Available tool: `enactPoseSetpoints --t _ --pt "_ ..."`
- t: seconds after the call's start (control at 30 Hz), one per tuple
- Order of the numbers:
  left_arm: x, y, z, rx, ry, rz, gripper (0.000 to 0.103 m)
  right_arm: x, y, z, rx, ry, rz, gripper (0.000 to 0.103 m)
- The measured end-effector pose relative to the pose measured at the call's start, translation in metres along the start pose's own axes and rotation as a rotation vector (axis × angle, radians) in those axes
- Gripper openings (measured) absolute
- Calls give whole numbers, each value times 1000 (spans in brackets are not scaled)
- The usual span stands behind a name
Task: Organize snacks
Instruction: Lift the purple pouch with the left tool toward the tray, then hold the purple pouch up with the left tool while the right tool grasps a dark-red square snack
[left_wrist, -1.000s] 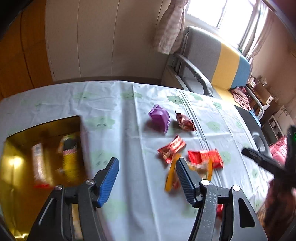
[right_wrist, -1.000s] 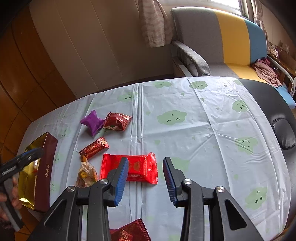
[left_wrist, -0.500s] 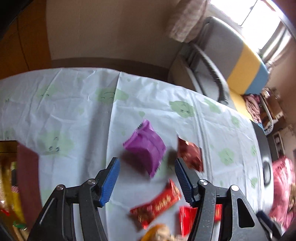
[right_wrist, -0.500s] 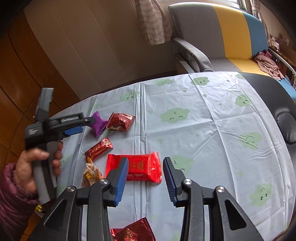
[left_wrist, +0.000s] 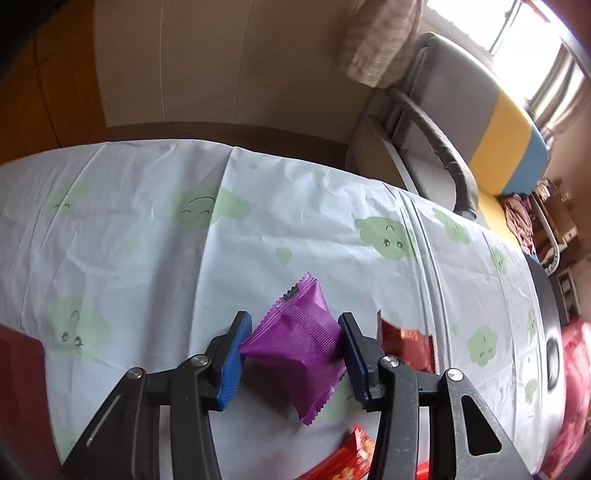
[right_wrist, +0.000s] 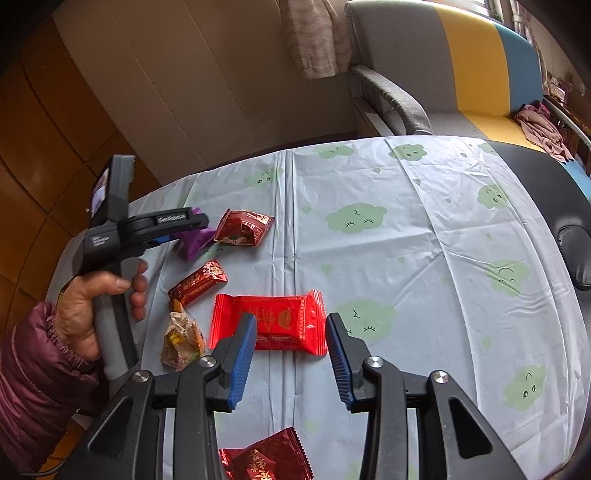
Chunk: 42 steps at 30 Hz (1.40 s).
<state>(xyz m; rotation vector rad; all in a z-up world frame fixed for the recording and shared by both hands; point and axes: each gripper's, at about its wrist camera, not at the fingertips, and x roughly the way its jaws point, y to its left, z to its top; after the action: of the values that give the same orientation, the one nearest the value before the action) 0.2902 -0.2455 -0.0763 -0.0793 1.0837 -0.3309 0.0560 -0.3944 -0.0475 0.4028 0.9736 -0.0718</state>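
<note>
Left gripper (left_wrist: 291, 341): its jaws are closing around the purple packet (left_wrist: 297, 347), which is sitting between the pads on the tablecloth (left_wrist: 147, 236); the pads look to be touching its sides, though the fisheye makes that hard to settle.
Right gripper (right_wrist: 290, 349): hanging over the cloth with nothing between its narrowly parted jaws, just short of the flat red packet (right_wrist: 273, 319).
Left view only: the purple packet's crimped seam and serrated ends are showing close up, with a dark red packet (left_wrist: 406, 343) just beside the right finger and a box corner (left_wrist: 18, 373) at the left edge.
Right view only: a hand (right_wrist: 96, 306) in a maroon sleeve is gripping the left tool's handle; the tool is hiding most of the purple packet.
Around: a long red bar (right_wrist: 197, 282), a yellowish wrapper (right_wrist: 183, 338) and another red packet (right_wrist: 266, 461) are lying near the flat red packet.
Behind: a grey, yellow and blue sofa (right_wrist: 461, 66) is standing past the table.
</note>
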Motion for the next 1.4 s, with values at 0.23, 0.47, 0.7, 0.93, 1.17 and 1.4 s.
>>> enactPoseSetpoints --t 0.23,0.47,0.7,0.93,1.17,1.4 --pt "-53 10 -19 134 -68 -3 47 1 -2 -1 2 2 -26 39" --pt "-126 17 -79 264 -103 -67 47 2 -4 -1 13 4 -48 39" --pt "-150 15 -167 387 -18 -128 47 7 -2 -3 -1 15 -49 39" --pt "-130 13 -220 443 7 -122 48 12 29 -7 -120 43 13 39" --pt "-119 23 -218 397 20 -163 50 37 75 28 -367 63 24 39" --pt "-120 25 -220 405 3 -182 50 106 90 69 -513 140 -45 39"
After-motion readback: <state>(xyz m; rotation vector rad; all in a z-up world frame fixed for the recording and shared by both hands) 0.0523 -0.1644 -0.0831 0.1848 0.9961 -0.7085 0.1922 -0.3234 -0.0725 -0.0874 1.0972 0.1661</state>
